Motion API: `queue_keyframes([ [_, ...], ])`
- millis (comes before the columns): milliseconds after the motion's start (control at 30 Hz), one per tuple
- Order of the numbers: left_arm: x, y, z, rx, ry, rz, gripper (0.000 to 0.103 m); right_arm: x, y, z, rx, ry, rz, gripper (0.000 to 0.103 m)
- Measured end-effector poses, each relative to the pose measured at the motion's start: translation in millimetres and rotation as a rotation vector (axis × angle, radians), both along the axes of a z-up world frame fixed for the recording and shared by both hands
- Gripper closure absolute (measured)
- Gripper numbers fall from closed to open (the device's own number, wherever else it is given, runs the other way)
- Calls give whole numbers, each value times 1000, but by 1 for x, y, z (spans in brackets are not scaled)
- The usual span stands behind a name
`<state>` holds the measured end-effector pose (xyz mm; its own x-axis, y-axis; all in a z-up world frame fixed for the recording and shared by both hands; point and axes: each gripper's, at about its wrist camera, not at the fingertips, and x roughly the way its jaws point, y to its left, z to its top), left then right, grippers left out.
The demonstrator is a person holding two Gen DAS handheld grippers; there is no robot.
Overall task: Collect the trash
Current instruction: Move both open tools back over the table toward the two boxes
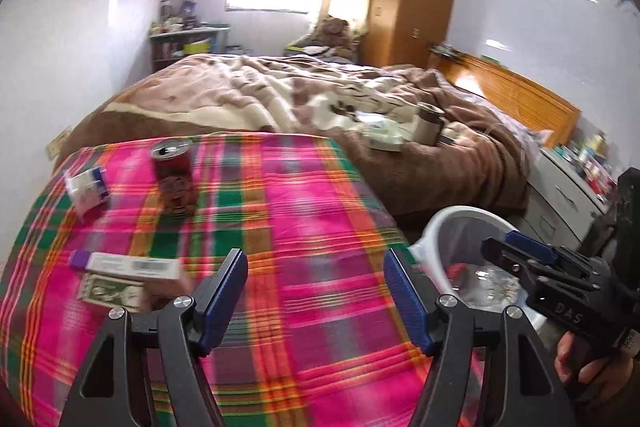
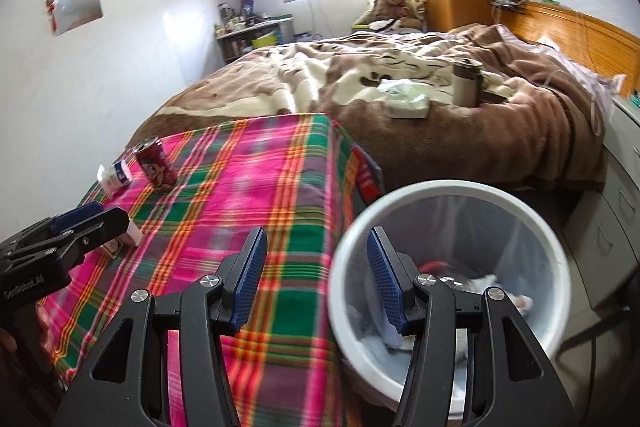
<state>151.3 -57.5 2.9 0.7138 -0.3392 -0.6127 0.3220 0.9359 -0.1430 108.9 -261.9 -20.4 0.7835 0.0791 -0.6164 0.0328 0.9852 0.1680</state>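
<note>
Trash still to collect lies on a table draped in a pink, green and orange plaid cloth [image 1: 304, 211], which serves as the landmark for everything else. On its far left part stands a red drink can [image 1: 174, 177], upright with its top opened; just left of the can lies a small white and blue packet [image 1: 86, 189]. Near the cloth's front left edge lies a long white box with a purple end [image 1: 128, 265], and touching its near side is what looks like a banknote [image 1: 114, 293], probably not rubbish. Off the table's right front corner, down on the floor, stands a white waste bin [image 2: 452, 191] lined with a clear bag and already holding some crumpled scraps. The left gripper [image 1: 316, 291] hangs over the cloth's near middle, jaws apart with nothing between them. The right gripper [image 2: 316, 279] sits over the table's right edge beside the bin's rim, jaws likewise apart and empty. Behind the table is a bed with a brown blanket [image 1: 280, 95]. Judging by this, the step in hand is reaching for the next piece, with both tools free. The next move likely calls for swinging the left gripper leftward to the box or the can, straddling it with the jaws, and closing before carrying it across to the bin.
</note>
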Motion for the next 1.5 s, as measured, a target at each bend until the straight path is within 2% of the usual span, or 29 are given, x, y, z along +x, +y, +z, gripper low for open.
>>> queue_keyframes([
  [400, 20, 74, -25, 9, 51, 184, 33, 32, 48, -4, 14, 7, 121, 49],
  [633, 37, 108, -51, 1, 120, 262, 33, 53, 81, -10, 6, 20, 200, 44],
  [733, 44, 114, -60, 11, 148, 267, 33, 61, 95, -13, -15, 32, 224, 44],
  [833, 48, 115, -62, 27, 140, 252, 26, 70, 109, -15, -23, 40, 254, 44],
  [1000, 50, 117, -65, 62, 135, 244, 26, 79, 127, -19, -24, 60, 304, 44],
  [1200, 48, 140, -69, 81, 157, 284, 26, 86, 143, -22, -25, 82, 336, 44],
  [1333, 52, 155, -83, 55, 236, 302, 26, 88, 151, -20, -16, 85, 355, 44],
  [1500, 50, 172, -82, 37, 236, 325, 26, 89, 160, -23, -21, 101, 380, 44],
])
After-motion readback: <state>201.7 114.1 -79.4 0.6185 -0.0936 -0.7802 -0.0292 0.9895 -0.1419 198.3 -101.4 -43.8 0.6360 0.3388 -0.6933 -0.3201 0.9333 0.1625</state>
